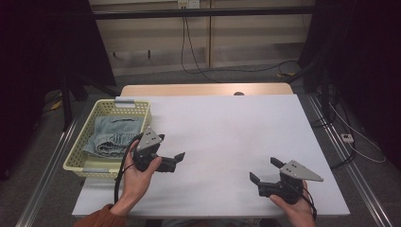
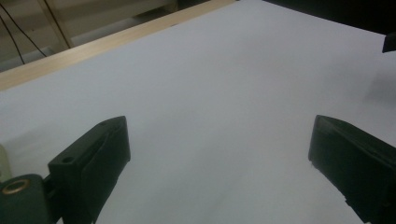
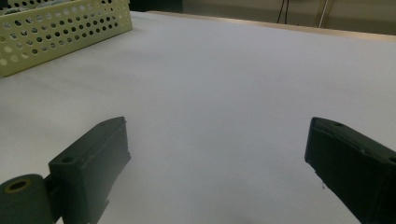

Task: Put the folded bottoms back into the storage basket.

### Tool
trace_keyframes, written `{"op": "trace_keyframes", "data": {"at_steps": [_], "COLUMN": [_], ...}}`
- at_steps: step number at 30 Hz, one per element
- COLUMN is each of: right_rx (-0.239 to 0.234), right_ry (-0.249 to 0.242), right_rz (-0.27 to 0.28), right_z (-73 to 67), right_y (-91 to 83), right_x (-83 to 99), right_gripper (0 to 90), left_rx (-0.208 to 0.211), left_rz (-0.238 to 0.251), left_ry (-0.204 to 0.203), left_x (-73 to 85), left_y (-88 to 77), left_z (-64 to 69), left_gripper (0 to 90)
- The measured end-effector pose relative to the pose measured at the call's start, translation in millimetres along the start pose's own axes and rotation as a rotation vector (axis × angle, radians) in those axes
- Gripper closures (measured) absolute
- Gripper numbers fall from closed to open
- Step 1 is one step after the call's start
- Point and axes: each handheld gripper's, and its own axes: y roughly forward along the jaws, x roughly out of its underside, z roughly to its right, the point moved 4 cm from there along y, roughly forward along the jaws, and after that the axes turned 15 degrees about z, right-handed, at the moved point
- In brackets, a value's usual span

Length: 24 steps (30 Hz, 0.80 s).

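Left hand-held gripper wide apart, empty | right hand-held gripper likewise, over table

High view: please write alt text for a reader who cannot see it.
A person holds the left gripper and right gripper, both open and empty, over a white table. A yellow basket at the left edge contains folded denim cloth.

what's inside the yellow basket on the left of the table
A folded blue denim garment lies inside the yellow basket. Anything beneath the garment is covered.
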Motion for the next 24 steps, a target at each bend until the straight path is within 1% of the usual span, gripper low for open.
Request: {"op": "trace_keyframes", "data": {"at_steps": [2,7,8,10,17,18,21,22,24], "right_rx": [0.000,-0.001,-0.002,-0.001,0.000,-0.001,0.000,0.000,0.000], "right_ry": [0.000,0.001,0.001,0.000,0.000,0.001,0.001,0.001,0.004], "right_rz": [0.000,0.001,0.001,0.000,0.000,0.001,0.001,0.001,0.001], "right_z": [-0.1,0.2,0.1,0.0,-0.2,-0.2,0.0,0.2,0.3], "right_y": [0.1,0.0,0.0,0.0,0.0,0.0,-0.1,-0.2,-0.2], "right_x": [0.0,0.0,0.0,0.0,0.0,0.0,0.0,0.0,0.1], "right_gripper": [6.4,6.4,6.4,6.4,6.4,6.4,6.4,6.4,6.4], "left_rx": [0.006,0.005,0.004,0.001,-0.003,-0.003,0.006,0.008,0.003], "left_rz": [0.010,0.006,0.009,-0.001,-0.027,-0.027,-0.019,-0.015,-0.012], "left_ry": [-0.012,-0.008,-0.014,-0.007,-0.014,-0.008,-0.029,-0.030,-0.019], "left_x": [3.7,13.4,15.2,18.6,33.0,34.9,39.1,40.2,42.4], "left_y": [0.8,0.8,1.1,0.7,1.9,1.4,-0.1,-1.4,-3.6], "left_z": [1.2,4.8,5.8,6.3,9.7,9.0,8.8,8.6,8.8], "left_gripper": [5.9,5.9,5.9,5.9,5.9,5.8,5.7,5.7,5.7]}}
